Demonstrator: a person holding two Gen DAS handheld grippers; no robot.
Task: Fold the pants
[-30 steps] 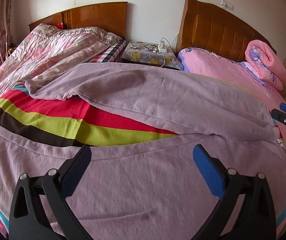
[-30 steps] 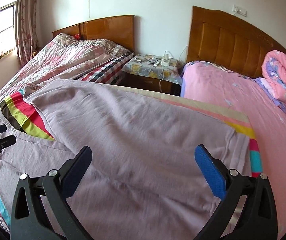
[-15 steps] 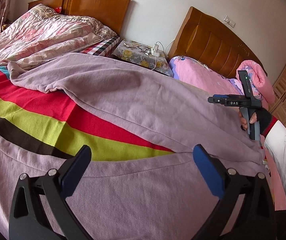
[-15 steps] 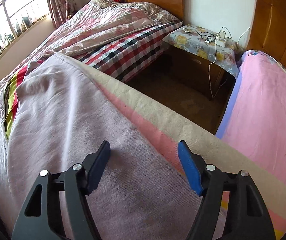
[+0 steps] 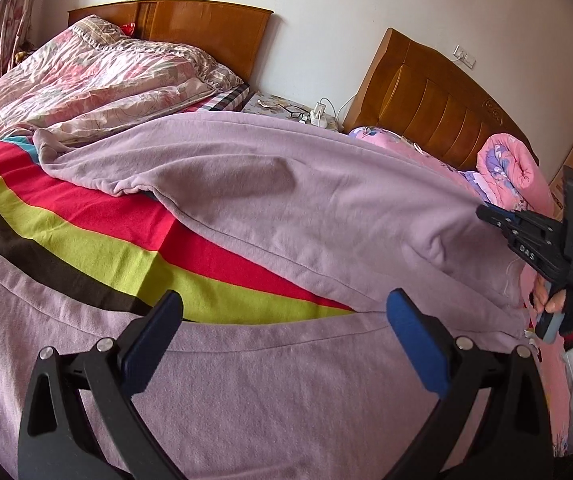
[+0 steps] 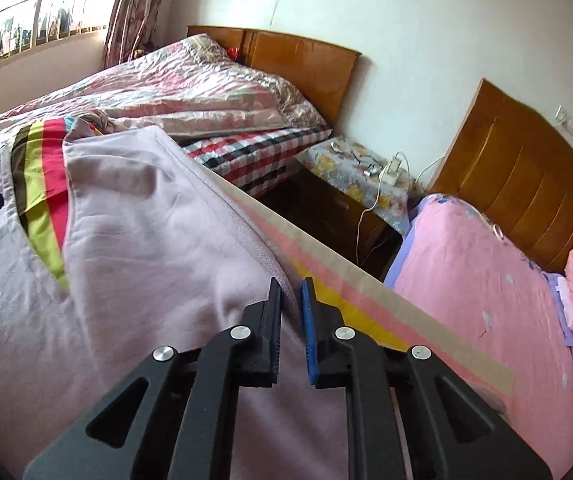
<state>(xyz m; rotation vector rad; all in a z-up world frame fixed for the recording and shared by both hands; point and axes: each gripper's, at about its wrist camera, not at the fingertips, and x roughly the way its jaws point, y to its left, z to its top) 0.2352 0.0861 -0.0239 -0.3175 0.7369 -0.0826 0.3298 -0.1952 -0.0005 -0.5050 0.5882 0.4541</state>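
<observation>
Pants (image 6: pixel 134 280) edge pinched between right tool (image 6: pixel 291 320) fingers

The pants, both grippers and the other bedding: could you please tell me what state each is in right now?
Pants: spread on the striped sheet, legs apart, far edge lifted.
Left gripper: open, over the near leg, holding nothing.
Right gripper: shut on the pants' far edge.
Striped sheet: flat, showing between the legs.
Quilt: rumpled on the far bed.
Pink blanket: rolled up by the headboard.
</observation>
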